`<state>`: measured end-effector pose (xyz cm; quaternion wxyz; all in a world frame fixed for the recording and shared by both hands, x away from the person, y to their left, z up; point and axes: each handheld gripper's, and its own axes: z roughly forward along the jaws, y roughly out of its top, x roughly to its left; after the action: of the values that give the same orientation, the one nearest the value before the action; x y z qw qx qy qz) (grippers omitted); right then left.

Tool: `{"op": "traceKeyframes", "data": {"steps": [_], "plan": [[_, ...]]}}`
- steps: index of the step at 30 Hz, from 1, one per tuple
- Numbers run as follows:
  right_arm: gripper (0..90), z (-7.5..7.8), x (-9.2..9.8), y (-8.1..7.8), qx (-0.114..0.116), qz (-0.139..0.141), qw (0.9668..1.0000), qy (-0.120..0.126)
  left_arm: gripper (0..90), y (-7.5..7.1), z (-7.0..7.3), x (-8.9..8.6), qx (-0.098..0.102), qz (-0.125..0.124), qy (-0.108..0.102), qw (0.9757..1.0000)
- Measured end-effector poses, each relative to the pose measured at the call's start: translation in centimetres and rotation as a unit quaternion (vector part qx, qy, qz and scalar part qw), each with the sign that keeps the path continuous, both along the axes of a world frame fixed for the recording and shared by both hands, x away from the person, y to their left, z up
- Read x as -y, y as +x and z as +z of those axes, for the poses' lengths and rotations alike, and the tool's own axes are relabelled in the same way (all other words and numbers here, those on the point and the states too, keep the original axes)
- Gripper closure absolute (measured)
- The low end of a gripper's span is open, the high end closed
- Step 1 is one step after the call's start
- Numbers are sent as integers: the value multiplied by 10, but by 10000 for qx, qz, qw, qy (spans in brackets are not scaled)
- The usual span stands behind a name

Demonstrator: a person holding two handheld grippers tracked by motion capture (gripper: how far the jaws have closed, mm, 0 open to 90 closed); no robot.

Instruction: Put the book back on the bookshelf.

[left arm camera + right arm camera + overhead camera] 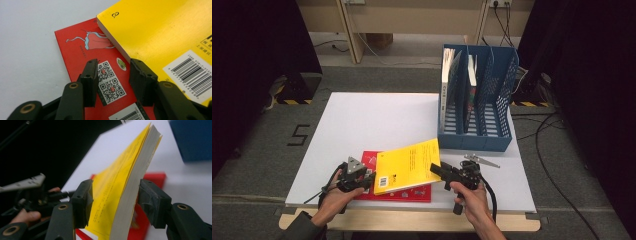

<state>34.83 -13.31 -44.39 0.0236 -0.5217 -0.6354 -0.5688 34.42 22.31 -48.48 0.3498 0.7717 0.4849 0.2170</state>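
White surface (377, 120) spreads across the high view, and at its far right corner stands the blue file rack (477, 97), upright, with 2 books slotted on edge in its left compartments. Near the front edge lies the red book (412, 194), flat, face down by the look of its QR code and barcode. On top of it, and overlapping most of it, sits the yellow book (407, 167), turned at an angle to the red one, its right side coming up off the stack.

Now to the hands. The right gripper (438, 170) comes in from the right, and in the right gripper view the yellow book's page edge (132, 187) stands between the jaws, cover side toward one pad, pages toward the other; a sliver of gap shows at each pad, so the jaws bracket the book and I cannot tell that they press it. The left gripper (368, 178) sits at the stack's left edge. In the left gripper view its jaws hang over the red cover with a gap between them, the QR code showing through that gap, 1 jaw just beside the yellow book's spine corner; nothing sits between the pads. A small grey metal piece (481, 160) lies on the surface just in front of the rack.
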Motion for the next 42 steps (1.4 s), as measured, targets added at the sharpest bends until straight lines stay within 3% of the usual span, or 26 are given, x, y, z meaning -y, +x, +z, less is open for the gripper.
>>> {"op": "traceKeyframes", "data": {"steps": [2, 5, 8, 10, 11, 16, 19, 21, 24, 28, 30, 31, 34, 36, 38, 42], "plan": [[482, 17, -7, 6, 232, 53, 9997, 59, 570, 0, 0, 1, 26, 41, 7, 10000], [482, 40, -22, 16, 533, 183, 9984, -82, 519, 2, -1, 4, 72, 84, 9, 9999], [507, 53, -38, 22, 577, 436, 9972, -181, 403, 4, -3, 7, 75, 40, -10, 10000], [527, 53, -51, 22, 654, 560, 9956, -380, 353, 4, -3, 10, 119, 17, 36, 9999], [568, 53, -59, 23, 797, 588, 9939, -494, 330, 4, -3, 11, 124, 8, 50, 9999], [656, 51, -71, 27, 1384, 524, 9874, -554, 221, 6, -5, 10, 91, 5, 32, 10000], [699, 51, -71, 29, 1479, 600, 9868, -256, 169, 6, -5, 10, 75, 13, 4, 10000], [733, 53, -71, 31, 1593, 647, 9848, -234, 160, 8, -5, 10, 103, 44, 9, 9999], [753, 63, -75, 38, 1703, 892, 9807, -353, 167, 11, -5, 9, 135, 138, 8, 9998], [756, 75, -82, 42, 1965, 1089, 9714, -772, 167, 11, -4, 3, 165, 266, -103, 9995], [756, 75, -83, 40, 2026, 1129, 9695, -786, 167, 12, -2, -3, 193, 308, -145, 9992], [755, 74, -82, 37, 2171, 1199, 9652, -829, 167, 12, -1, -6, 196, 327, -159, 9991], [745, 70, -82, 28, 2340, 1329, 9610, -637, 165, 13, -1, -14, 190, 438, -207, 9986], [728, 68, -84, 25, 2240, 1349, 9639, -498, 163, 13, 0, -21, 183, 508, -221, 9983], [708, 68, -88, 23, 2190, 1444, 9640, -439, 161, 13, 1, -25, 201, 578, -258, 9978], [692, 66, -94, 22, 2116, 1534, 9636, -563, 161, 15, 0, -31, 173, 658, -270, 9973]]}}
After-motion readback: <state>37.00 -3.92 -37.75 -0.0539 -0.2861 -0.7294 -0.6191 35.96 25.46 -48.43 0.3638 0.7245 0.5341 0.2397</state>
